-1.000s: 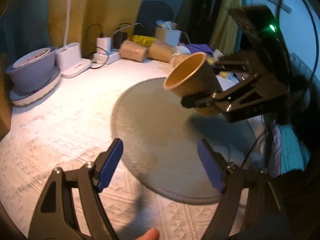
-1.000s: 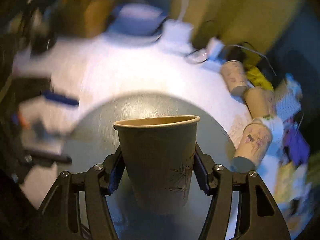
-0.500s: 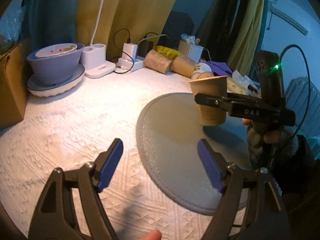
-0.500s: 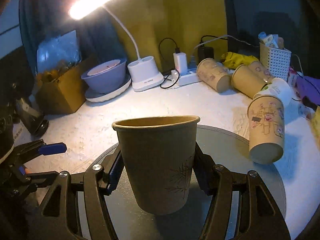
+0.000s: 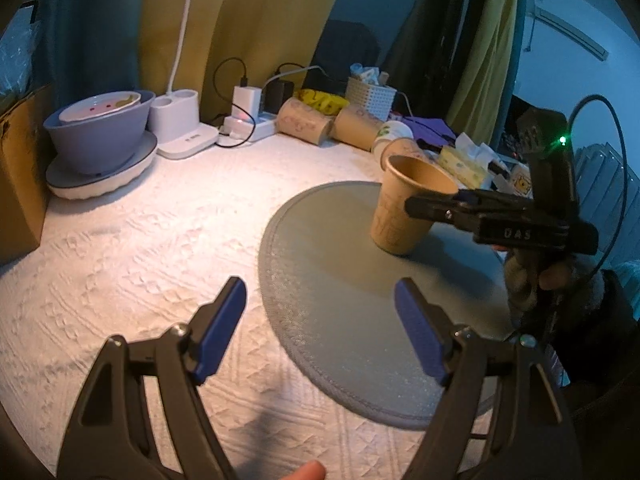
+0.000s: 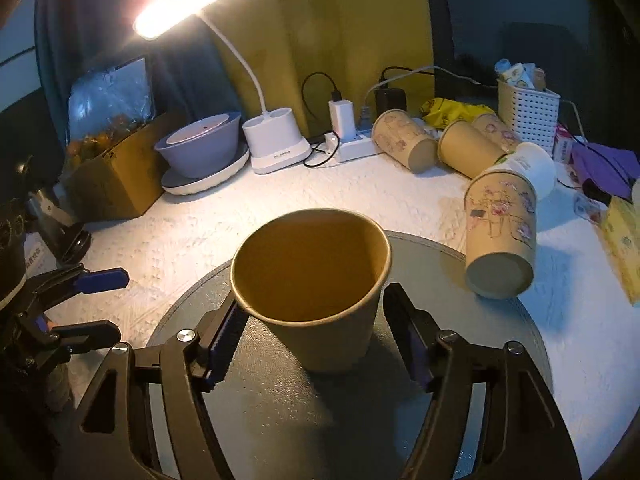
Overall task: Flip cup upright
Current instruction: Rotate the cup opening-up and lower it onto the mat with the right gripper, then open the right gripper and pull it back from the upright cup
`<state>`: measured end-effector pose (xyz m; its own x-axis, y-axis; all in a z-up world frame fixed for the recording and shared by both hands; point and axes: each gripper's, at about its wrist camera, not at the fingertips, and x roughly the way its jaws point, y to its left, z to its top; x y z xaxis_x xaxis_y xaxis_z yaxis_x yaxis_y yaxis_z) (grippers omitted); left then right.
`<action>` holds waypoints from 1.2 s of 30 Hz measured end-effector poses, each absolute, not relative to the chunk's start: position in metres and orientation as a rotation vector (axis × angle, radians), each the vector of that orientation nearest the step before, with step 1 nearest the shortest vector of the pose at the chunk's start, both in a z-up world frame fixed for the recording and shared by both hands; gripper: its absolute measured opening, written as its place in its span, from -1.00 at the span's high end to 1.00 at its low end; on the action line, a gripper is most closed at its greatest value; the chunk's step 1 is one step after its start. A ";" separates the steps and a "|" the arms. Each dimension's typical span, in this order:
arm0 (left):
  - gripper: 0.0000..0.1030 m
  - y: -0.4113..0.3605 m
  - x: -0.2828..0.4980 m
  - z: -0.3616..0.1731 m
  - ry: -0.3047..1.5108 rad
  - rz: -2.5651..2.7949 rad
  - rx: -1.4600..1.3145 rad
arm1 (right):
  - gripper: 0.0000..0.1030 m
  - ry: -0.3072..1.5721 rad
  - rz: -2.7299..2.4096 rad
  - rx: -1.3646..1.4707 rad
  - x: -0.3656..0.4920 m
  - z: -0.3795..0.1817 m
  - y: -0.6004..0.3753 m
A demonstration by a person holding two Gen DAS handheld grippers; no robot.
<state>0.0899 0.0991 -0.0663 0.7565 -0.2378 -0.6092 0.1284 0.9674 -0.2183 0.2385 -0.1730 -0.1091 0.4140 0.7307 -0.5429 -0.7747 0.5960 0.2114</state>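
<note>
The brown paper cup (image 6: 316, 288) stands mouth-up on the round grey mat (image 6: 500, 344), the right gripper (image 6: 316, 344) spread open around it, left gripper (image 5: 320, 328) open and idle nearby; release looks done, so next withdraw without nudging it.

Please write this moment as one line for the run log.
cup: upright on round mat, mouth up | right tongs: open around cup, released | left tongs: open, empty, apart from cup | flip: done
</note>
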 end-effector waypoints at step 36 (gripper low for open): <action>-0.51 0.060 0.052 -0.016 0.461 -0.124 -0.090 | -0.61 0.509 0.831 -0.040 0.166 -0.056 -0.267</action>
<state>0.0521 0.0596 -0.0161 0.8883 -0.1398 -0.4374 0.0989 0.9884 -0.1149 0.1660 -0.2670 -0.0560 0.5617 0.6961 -0.4472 -0.7150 0.6804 0.1609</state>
